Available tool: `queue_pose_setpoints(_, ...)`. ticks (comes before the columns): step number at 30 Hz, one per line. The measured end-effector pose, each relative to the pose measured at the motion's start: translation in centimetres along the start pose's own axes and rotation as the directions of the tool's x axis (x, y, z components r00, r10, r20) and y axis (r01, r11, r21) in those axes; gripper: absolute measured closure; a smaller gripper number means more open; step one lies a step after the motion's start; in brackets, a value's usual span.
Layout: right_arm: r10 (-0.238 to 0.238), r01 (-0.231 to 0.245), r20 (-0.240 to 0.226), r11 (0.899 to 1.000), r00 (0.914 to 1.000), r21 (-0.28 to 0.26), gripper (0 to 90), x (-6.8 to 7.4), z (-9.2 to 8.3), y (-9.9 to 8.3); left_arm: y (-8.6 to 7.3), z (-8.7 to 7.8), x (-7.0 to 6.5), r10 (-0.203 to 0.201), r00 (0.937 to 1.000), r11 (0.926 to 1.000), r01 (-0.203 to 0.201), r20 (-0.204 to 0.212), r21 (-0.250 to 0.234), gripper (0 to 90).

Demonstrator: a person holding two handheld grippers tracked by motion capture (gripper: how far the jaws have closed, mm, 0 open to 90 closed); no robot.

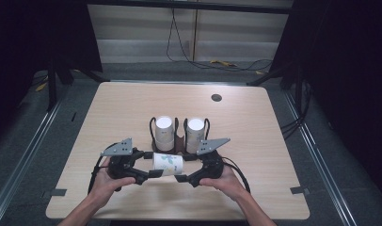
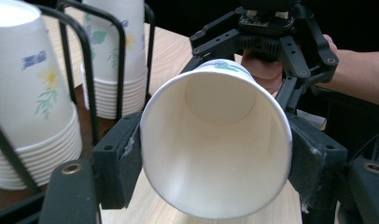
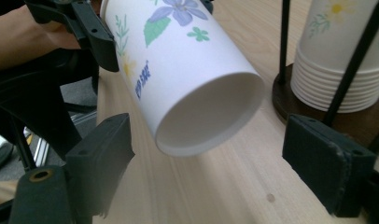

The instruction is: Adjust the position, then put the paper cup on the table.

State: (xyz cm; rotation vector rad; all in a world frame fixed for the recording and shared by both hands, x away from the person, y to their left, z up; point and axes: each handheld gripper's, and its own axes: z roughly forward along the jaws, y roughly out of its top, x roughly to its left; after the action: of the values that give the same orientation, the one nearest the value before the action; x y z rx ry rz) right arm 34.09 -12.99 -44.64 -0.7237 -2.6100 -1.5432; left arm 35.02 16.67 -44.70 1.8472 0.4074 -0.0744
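While the left gripper (image 2: 215, 158) pinches it, the smooth paper cup (image 2: 215, 140) tapers conically.

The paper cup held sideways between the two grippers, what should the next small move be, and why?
Probably draw the right gripper back from the paper cup. Its jaws stand wide, clear of the cup's base on both sides, while the left gripper clamps the cup at its rim, off the table. The left seems to carry it alone, so the right looks free to leave.

High view overhead; gripper views close, sharing cup (image 2: 215, 140).
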Motion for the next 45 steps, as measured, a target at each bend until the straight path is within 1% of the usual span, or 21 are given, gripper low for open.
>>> queue_pose_setpoints(4,0.012,-0.012,0.017,1.000,0.9998,-0.007,16.2,-0.2,-0.1,0.0,0.0,-0.7,0.2,-0.020,0.9995,0.9996,0.020,-0.026,0.019,28.2)
queue_pose_setpoints(6,0.013,-0.013,0.023,1.000,0.9997,-0.009,16.3,-0.1,-0.3,0.0,0.0,-0.9,0.3,-0.020,0.9991,0.9995,0.021,-0.036,0.025,28.2)
queue_pose_setpoints(7,0.013,-0.013,0.030,1.000,0.9995,-0.011,16.6,0.0,-0.5,0.1,0.0,-1.3,0.3,-0.022,0.9981,0.9992,0.024,-0.057,0.032,28.2)
queue_pose_setpoints(8,0.013,-0.013,0.030,1.000,0.9995,-0.011,16.6,0.0,-0.5,0.1,0.0,-1.3,0.3,-0.022,0.9981,0.9992,0.024,-0.057,0.032,28.2)
queue_pose_setpoints(11,0.022,-0.022,0.064,1.000,0.9977,-0.015,16.8,0.0,-1.4,-0.1,0.0,-1.8,0.6,-0.036,0.9961,0.9985,0.039,-0.081,0.039,28.4)
queue_pose_setpoints(16,0.040,-0.038,0.102,0.999,0.9939,-0.025,17.0,-0.1,-2.6,-0.6,0.5,-1.9,0.9,-0.039,0.9957,0.9971,0.044,-0.084,0.061,28.3)
queue_pose_setpoints(18,0.043,-0.040,0.122,0.999,0.9916,-0.031,17.3,-0.1,-3.2,-0.6,0.7,-2.1,1.2,-0.033,0.9967,0.9969,0.038,-0.075,0.069,28.3)
queue_pose_setpoints(24,0.072,-0.063,0.172,0.996,0.9825,-0.056,17.6,-0.4,-4.0,-1.0,0.7,-2.7,1.9,-0.048,0.9933,0.9947,0.057,-0.105,0.085,28.4)
queue_pose_setpoints(25,0.093,-0.080,0.197,0.994,0.9760,-0.072,17.9,-0.6,-4.3,-1.4,0.8,-3.0,2.0,-0.051,0.9919,0.9938,0.062,-0.116,0.092,28.4)
queue_pose_setpoints(26,0.093,-0.080,0.197,0.994,0.9760,-0.072,17.9,-0.6,-4.3,-1.4,0.8,-3.0,2.0,-0.051,0.9919,0.9938,0.062,-0.116,0.092,28.4)
queue_pose_setpoints(27,0.097,-0.084,0.212,0.994,0.9725,-0.069,18.0,-0.7,-4.4,-1.6,0.8,-3.3,2.1,-0.049,0.9912,0.9938,0.061,-0.122,0.093,28.4)
queue_pose_setpoints(28,0.092,-0.081,0.238,0.995,0.9670,-0.058,17.9,-0.8,-4.7,-1.9,0.8,-3.7,2.3,-0.060,0.9887,0.9929,0.073,-0.138,0.094,28.3)
queue_pose_setpoints(30,0.099,-0.086,0.243,0.994,0.9650,-0.060,17.9,-0.9,-4.8,-2.1,0.8,-4.0,2.4,-0.062,0.9876,0.9925,0.077,-0.144,0.096,28.3)
queue_pose_setpoints(31,0.103,-0.090,0.259,0.994,0.9603,-0.059,17.8,-1.1,-5.1,-2.3,0.8,-4.3,2.6,-0.069,0.9845,0.9916,0.086,-0.161,0.097,28.3)
queue_pose_setpoints(32,0.109,-0.095,0.263,0.993,0.9588,-0.063,17.7,-1.3,-5.2,-2.3,0.8,-4.4,2.7,-0.087,0.9821,0.9908,0.103,-0.167,0.089,28.3)
queue_pose_setpoints(36,0.113,-0.096,0.282,0.993,0.9528,-0.074,17.6,-1.7,-5.5,-2.4,0.7,-4.5,2.9,-0.085,0.9804,0.9898,0.104,-0.178,0.098,28.2)
queue_pose_setpoints(39,0.131,-0.109,0.299,0.990,0.9451,-0.091,17.5,-2.2,-6.1,-2.7,0.7,-5.0,3.4,-0.092,0.9744,0.9861,0.118,-0.205,0.118,28.1)
queue_pose_setpoints(40,0.131,-0.109,0.299,0.990,0.9451,-0.091,17.5,-2.2,-6.1,-2.7,0.7,-5.0,3.4,-0.092,0.9744,0.9861,0.118,-0.205,0.118,28.1)
queue_pose_setpoints(41,0.142,-0.117,0.310,0.988,0.9402,-0.099,17.5,-2.5,-6.4,-2.9,0.9,-5.4,3.7,-0.108,0.9705,0.9813,0.139,-0.216,0.133,28.0)
queue_pose_setpoints(43,0.150,-0.124,0.317,0.987,0.9365,-0.104,17.5,-2.8,-6.6,-3.1,1.1,-5.7,4.0,-0.096,0.9694,0.9792,0.133,-0.226,0.153,28.0)
queue_pose_setpoints(45,0.155,-0.129,0.316,0.986,0.9359,-0.104,17.5,-2.9,-6.6,-3.2,1.2,-6.2,4.3,-0.100,0.9634,0.9786,0.141,-0.249,0.150,28.1)
